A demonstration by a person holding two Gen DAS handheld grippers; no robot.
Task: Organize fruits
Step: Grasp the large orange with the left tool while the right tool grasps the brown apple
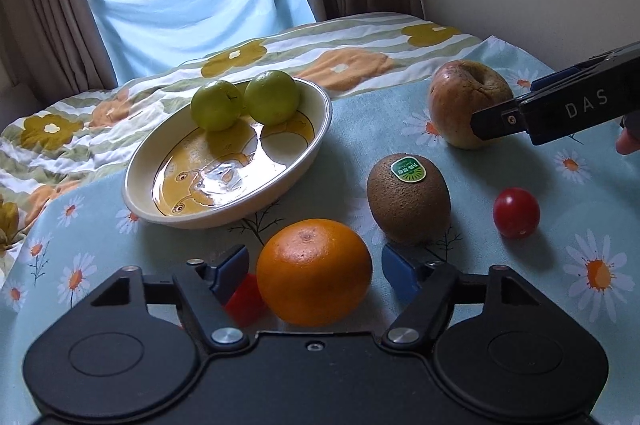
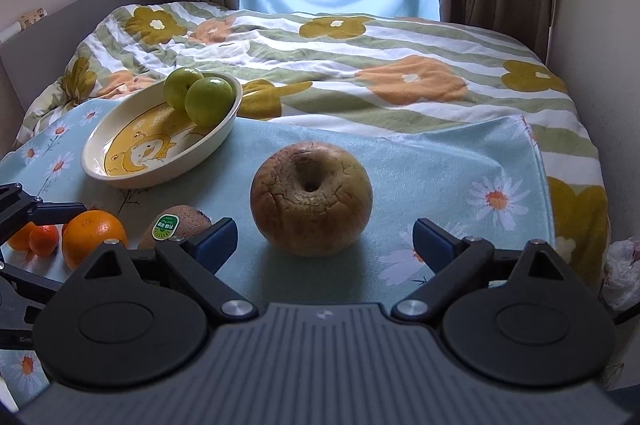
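Note:
An oval cream bowl (image 1: 144, 161) with a yellow cartoon print holds two green fruits (image 1: 216, 105); it also shows in the right wrist view (image 2: 100, 149). My left gripper (image 1: 314, 265) is open with its jaws on either side of an orange (image 1: 314, 271), which rests on the cloth. A kiwi (image 1: 408, 201) with a green sticker and a cherry tomato (image 1: 516, 213) lie to its right. My right gripper (image 2: 324, 237) is open just in front of a wrinkled brownish apple (image 2: 312, 197), with the apple a little beyond its fingertips.
A light blue daisy tablecloth (image 2: 460, 161) covers the table. Behind it lies a bed with a floral duvet (image 2: 400, 57), then curtains and a window. A red object (image 1: 246, 301) sits beside the left finger. Small oranges (image 2: 44, 239) lie at the left.

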